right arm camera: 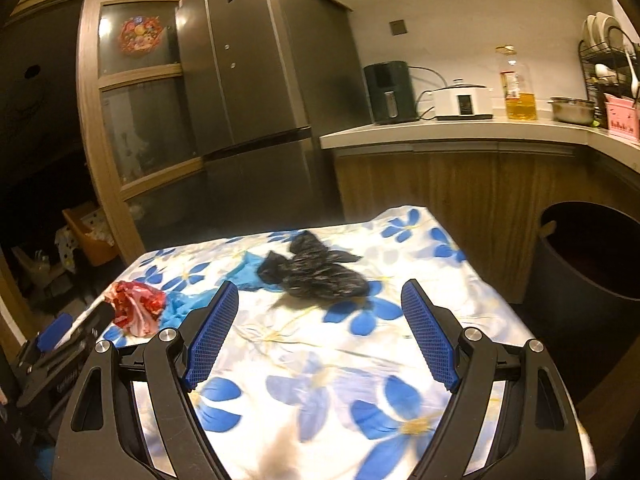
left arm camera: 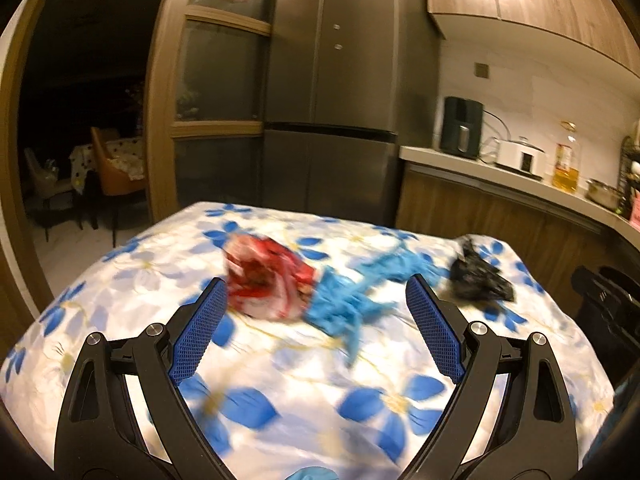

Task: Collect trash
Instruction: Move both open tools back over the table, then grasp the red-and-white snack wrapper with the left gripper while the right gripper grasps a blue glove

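Note:
Three pieces of trash lie on a table covered with a white cloth with blue flowers [left arm camera: 280, 380]: a crumpled red and white wrapper [left arm camera: 268, 280], a blue plastic bag [left arm camera: 352, 300] and a black plastic bag [left arm camera: 478, 280]. My left gripper [left arm camera: 316, 320] is open just short of the wrapper and blue bag, nothing between its pads. My right gripper [right arm camera: 320, 328] is open too, a little short of the black bag [right arm camera: 316, 276], with the blue bag [right arm camera: 248, 276] behind it and the red wrapper [right arm camera: 136, 308] far left. The left gripper [right arm camera: 60, 344] shows at the right wrist view's left edge.
A dark round bin [right arm camera: 592, 276] stands on the floor right of the table. Behind are a grey fridge [right arm camera: 256, 80], a wooden door frame [right arm camera: 96, 128] and a counter [right arm camera: 460, 132] with an air fryer, cooker, oil bottle and bowl. The right gripper [left arm camera: 608, 292] shows at the left wrist view's right edge.

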`<state>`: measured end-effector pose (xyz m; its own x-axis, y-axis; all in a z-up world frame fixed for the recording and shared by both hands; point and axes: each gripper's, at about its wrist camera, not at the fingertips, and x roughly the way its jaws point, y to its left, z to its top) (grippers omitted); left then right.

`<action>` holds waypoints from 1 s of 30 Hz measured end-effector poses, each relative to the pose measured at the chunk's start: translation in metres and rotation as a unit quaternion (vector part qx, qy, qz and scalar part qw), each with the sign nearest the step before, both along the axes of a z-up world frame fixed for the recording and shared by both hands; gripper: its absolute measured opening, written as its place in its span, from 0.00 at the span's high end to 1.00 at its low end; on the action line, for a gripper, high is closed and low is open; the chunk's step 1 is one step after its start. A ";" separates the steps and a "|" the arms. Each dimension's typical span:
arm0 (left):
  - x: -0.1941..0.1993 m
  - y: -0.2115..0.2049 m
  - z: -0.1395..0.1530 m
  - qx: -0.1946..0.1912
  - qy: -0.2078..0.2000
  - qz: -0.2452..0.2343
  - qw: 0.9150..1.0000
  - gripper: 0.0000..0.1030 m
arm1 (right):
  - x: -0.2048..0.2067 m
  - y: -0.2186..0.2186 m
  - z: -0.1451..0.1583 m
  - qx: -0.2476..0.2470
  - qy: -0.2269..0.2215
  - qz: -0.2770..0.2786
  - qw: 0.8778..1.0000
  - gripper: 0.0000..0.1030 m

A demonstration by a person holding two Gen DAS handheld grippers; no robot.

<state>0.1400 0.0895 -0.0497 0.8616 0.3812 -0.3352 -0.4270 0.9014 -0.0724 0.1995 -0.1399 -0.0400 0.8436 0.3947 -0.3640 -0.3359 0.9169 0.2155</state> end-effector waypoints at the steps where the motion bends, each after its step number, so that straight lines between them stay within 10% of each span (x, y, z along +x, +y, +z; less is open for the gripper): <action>1: 0.002 0.008 0.001 0.001 -0.003 0.008 1.000 0.14 | 0.001 0.005 -0.001 0.000 0.000 0.004 1.000 0.21; 14: 0.051 0.072 -0.010 -0.033 0.040 0.030 0.998 0.26 | 0.015 0.087 -0.011 -0.020 0.000 0.061 0.998 0.21; 30: 0.060 0.091 -0.030 -0.096 0.062 -0.008 0.993 0.86 | 0.032 0.149 -0.035 -0.053 0.015 0.097 0.994 0.21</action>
